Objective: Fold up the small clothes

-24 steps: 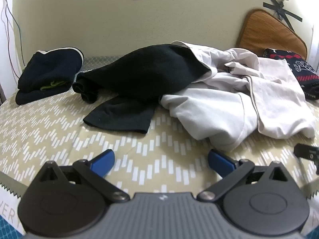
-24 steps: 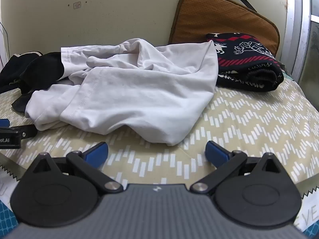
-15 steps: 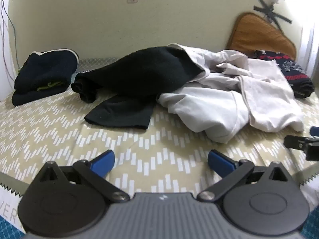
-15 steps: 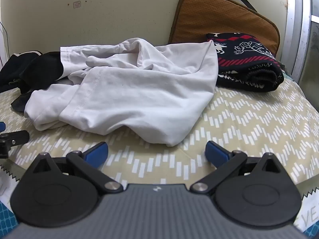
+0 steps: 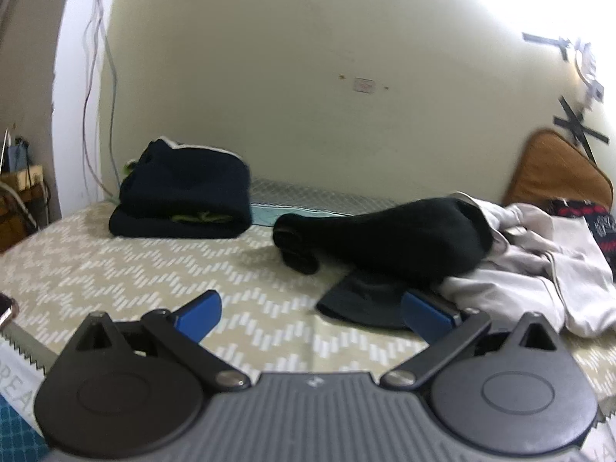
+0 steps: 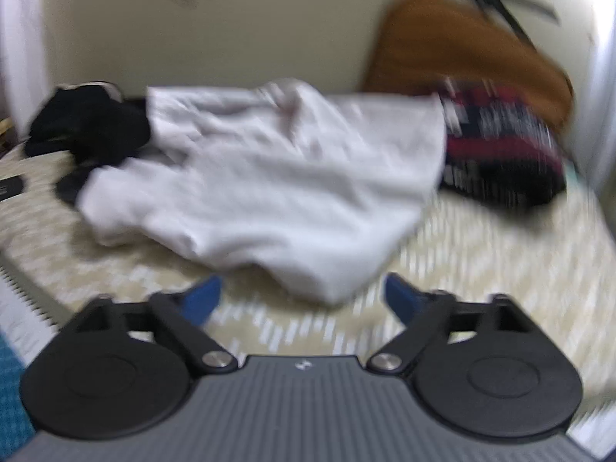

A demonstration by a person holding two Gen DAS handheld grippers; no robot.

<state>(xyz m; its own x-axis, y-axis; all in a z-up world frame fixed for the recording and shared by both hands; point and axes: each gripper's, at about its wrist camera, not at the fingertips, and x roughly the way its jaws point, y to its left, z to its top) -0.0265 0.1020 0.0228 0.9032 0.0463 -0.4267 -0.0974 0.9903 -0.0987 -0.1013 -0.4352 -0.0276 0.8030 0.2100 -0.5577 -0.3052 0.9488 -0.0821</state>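
A crumpled white garment [image 6: 269, 184] lies on the patterned bedspread [image 5: 115, 269], and in the left wrist view the white garment [image 5: 539, 269] sits at the right. A loose black garment [image 5: 385, 242] lies half over its left side. My left gripper [image 5: 312, 310] is open over the bedspread, its right finger just in front of the black garment's near edge. My right gripper [image 6: 304, 294] is open, with the white garment's near hem just beyond and between its blue fingertips; this view is blurred.
A folded dark navy pile [image 5: 181, 200] sits at the back left. A folded dark patterned sweater [image 6: 500, 154] lies at the back right before a brown cushion [image 6: 462, 50]. The wall runs close behind the bed. Cables hang at the left wall.
The left gripper has swung left, so the clothes now sit at the right of its view. The right gripper has moved closer to the white garment, and its view is now blurred.
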